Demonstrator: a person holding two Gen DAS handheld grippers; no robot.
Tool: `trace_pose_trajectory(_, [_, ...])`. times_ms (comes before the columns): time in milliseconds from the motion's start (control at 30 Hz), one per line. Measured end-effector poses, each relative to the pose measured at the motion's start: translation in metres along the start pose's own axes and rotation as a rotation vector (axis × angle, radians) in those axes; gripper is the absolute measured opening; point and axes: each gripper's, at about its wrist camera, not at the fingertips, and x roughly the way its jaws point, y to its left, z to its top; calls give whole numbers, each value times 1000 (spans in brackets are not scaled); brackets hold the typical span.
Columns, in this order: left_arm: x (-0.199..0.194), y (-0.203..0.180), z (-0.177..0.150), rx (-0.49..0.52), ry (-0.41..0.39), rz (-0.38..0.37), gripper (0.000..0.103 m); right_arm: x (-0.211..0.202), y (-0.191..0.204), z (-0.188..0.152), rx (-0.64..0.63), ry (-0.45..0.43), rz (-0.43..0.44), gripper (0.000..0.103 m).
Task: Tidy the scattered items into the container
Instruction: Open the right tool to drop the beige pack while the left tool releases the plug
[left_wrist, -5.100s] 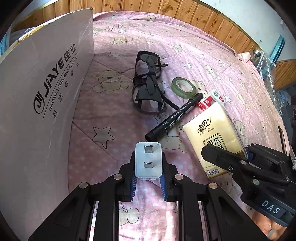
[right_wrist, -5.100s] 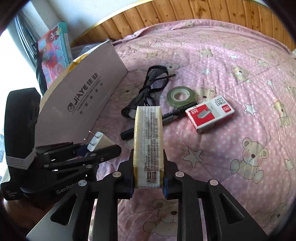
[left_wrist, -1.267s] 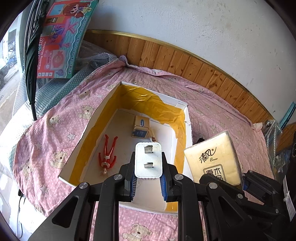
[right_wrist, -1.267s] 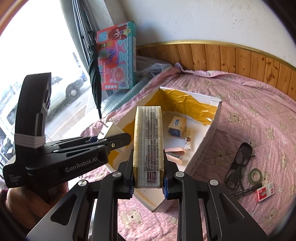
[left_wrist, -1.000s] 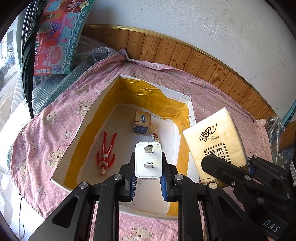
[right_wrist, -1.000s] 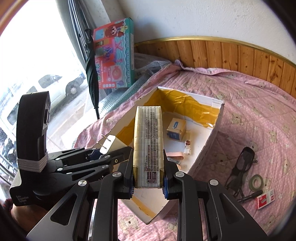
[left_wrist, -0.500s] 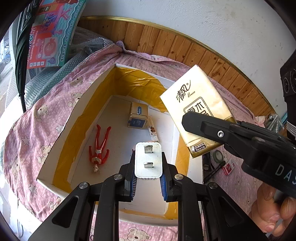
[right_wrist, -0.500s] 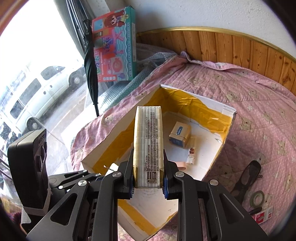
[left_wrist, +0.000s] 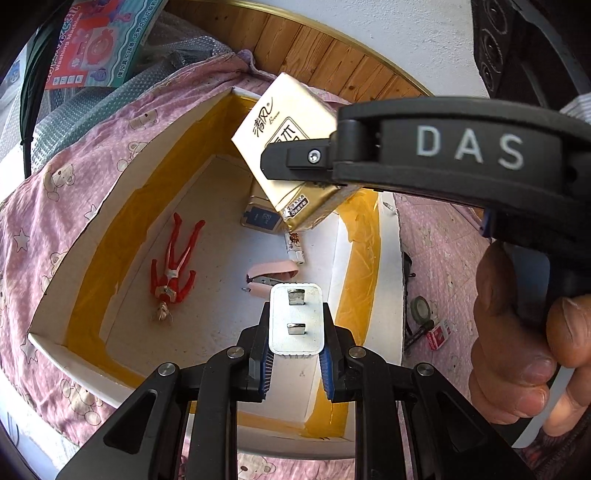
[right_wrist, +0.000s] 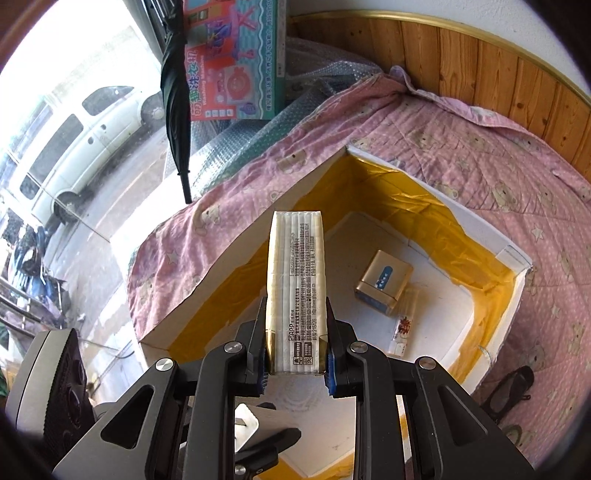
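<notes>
A white cardboard box (left_wrist: 391, 280) lined with yellow tape lies open on the pink bedspread. Over its near end my left gripper (left_wrist: 295, 354) is shut on a white plug adapter (left_wrist: 295, 317), prongs facing the camera. My right gripper (right_wrist: 295, 369) is shut on a yellow tissue pack (right_wrist: 297, 288), which it holds over the middle of the box; the tissue pack (left_wrist: 288, 129) tilts in the left wrist view. In the box lie a red figure (left_wrist: 173, 266), a gold tin (left_wrist: 262, 218), a pink stapler (left_wrist: 269, 277) and a small tube (left_wrist: 295, 247).
On the bedspread right of the box lie black glasses (right_wrist: 509, 387), a tape roll (left_wrist: 421, 306), a marker (left_wrist: 417, 334) and a staples box (left_wrist: 439, 332). A hand (left_wrist: 517, 350) grips the right handle. A toy carton (right_wrist: 236, 55), umbrella (right_wrist: 177, 92) and bubble wrap stand beyond the box's left side.
Both grippers have moved in over the box and lower. The right gripper swung the tissue pack leftwards across the left wrist view, out over the box's inside.
</notes>
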Motion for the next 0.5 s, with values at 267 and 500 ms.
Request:
trace_pose_trajectory(267, [10, 10, 14, -47, 9, 12, 22, 35, -9, 23, -9, 77, -8, 24])
trace_pose_trajectory(500, [24, 13, 16, -53, 32, 21, 22, 54, -15, 28, 0, 105, -8, 24])
